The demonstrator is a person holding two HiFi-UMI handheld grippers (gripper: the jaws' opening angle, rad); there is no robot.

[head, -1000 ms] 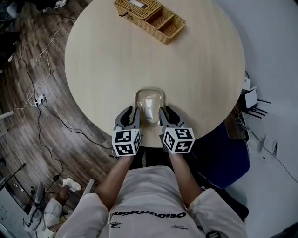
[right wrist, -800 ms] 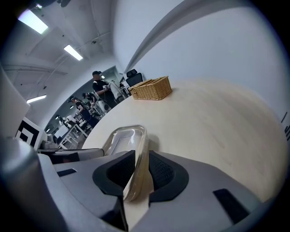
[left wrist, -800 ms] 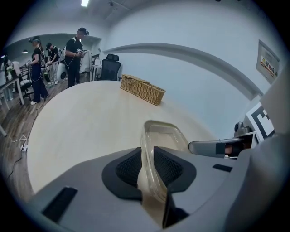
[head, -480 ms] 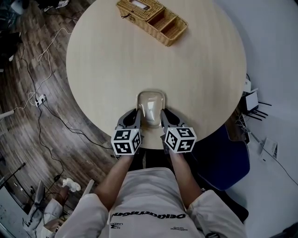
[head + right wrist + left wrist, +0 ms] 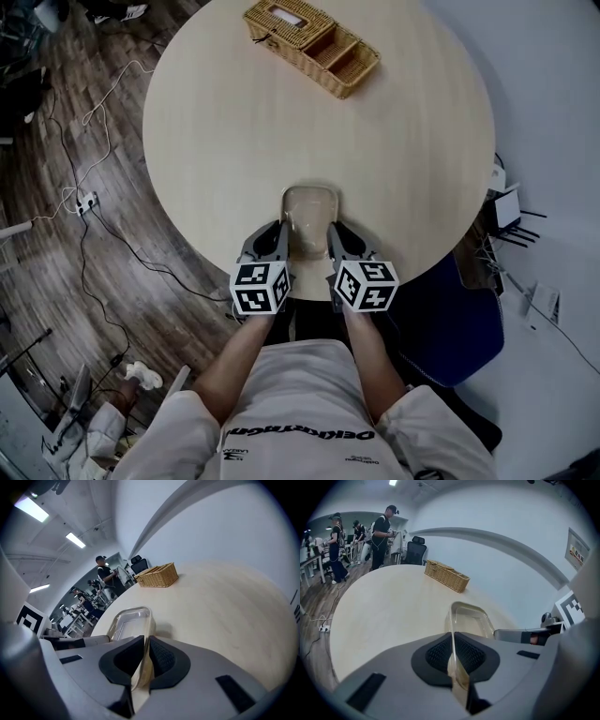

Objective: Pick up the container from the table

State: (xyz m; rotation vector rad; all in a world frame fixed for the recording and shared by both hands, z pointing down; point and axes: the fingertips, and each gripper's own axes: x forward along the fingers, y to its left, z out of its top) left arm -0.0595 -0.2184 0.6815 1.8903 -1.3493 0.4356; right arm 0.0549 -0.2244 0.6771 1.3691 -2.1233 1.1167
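The left gripper [image 5: 452, 657] is found closed on the left wall of the container [image 5: 471, 618]: the clear rim is pinched edge-on between the two dark ribbed pads, with no gap visible on either side of it. The right gripper [image 5: 143, 657] is found in the same condition on the opposite wall of the container [image 5: 129, 620], the thin plastic being clamped between its pads.

In the head view, the left gripper [image 5: 274, 240] and the right gripper [image 5: 339, 240] are seen flanking the container [image 5: 307, 208], which is located at the near edge of the round table [image 5: 394, 141], directly in front of the person. A wicker basket [image 5: 312, 45] is noted at the far side of the table, well apart from the container.

Progress is judged as follows: the approach and the two-sided grasp appear complete. The lift itself is judged to remain, or to be only beginning.

Limits of observation are recorded. Whether the base of the container has cleared the tabletop cannot be determined, since its underside is covered by the gripper bodies in both gripper views and no gap can be read from above. The near end of the container is hidden behind the grippers. Whether anything lies inside the clear container cannot be settled; only pale reflections are made out.
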